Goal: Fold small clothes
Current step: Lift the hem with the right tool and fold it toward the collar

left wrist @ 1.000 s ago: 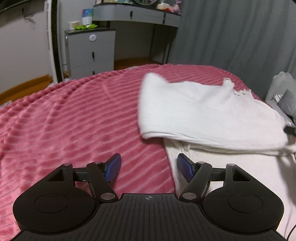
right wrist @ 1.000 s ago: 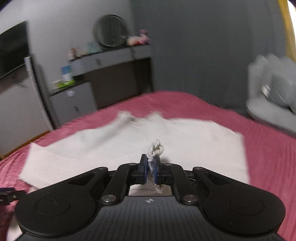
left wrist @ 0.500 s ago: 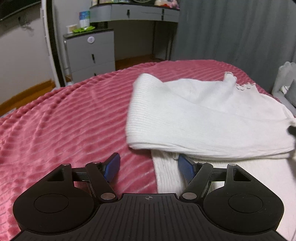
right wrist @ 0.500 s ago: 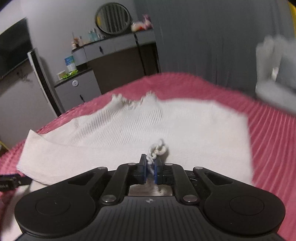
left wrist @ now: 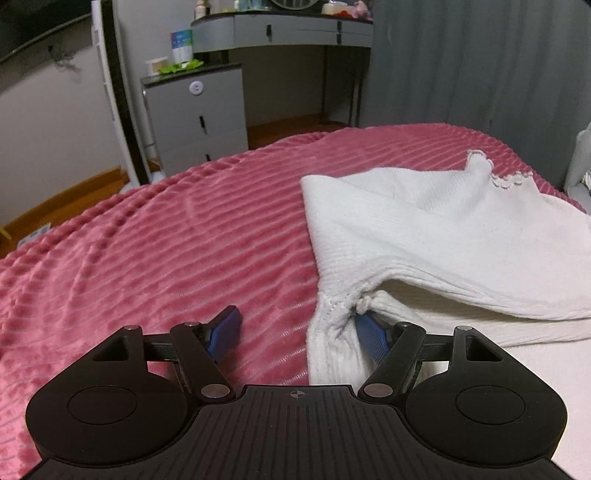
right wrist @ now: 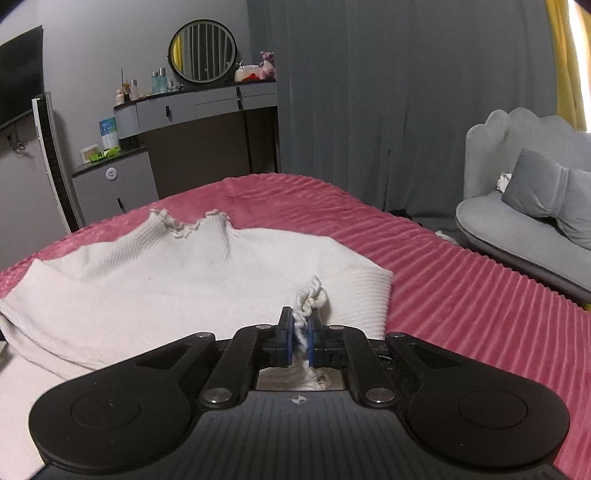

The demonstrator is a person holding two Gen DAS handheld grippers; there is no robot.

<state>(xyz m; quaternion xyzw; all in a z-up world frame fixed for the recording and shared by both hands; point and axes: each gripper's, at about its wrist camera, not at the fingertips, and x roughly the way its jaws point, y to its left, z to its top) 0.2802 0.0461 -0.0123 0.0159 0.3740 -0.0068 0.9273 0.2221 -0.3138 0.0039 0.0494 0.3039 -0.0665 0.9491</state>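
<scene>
A white ribbed knit garment (left wrist: 443, 229) lies partly folded over itself on a pink ribbed bedspread (left wrist: 166, 240); it also shows in the right wrist view (right wrist: 166, 273). My left gripper (left wrist: 299, 328) is open, low over the bed, with the garment's near left corner between its blue fingers (left wrist: 371, 334). My right gripper (right wrist: 300, 332) is shut on a bunched frilly edge of the garment (right wrist: 312, 295), held just above the cloth.
A grey drawer unit (left wrist: 195, 110) and a dressing table (left wrist: 288, 29) stand beyond the bed's far edge. A grey sofa with a cushion (right wrist: 524, 206) is at the right. A grey curtain (right wrist: 388, 92) hangs behind.
My left gripper moved forward and right so the garment's corner now lies between its open fingers. My right gripper stayed shut on the frilly edge and settled lower, steadier.
</scene>
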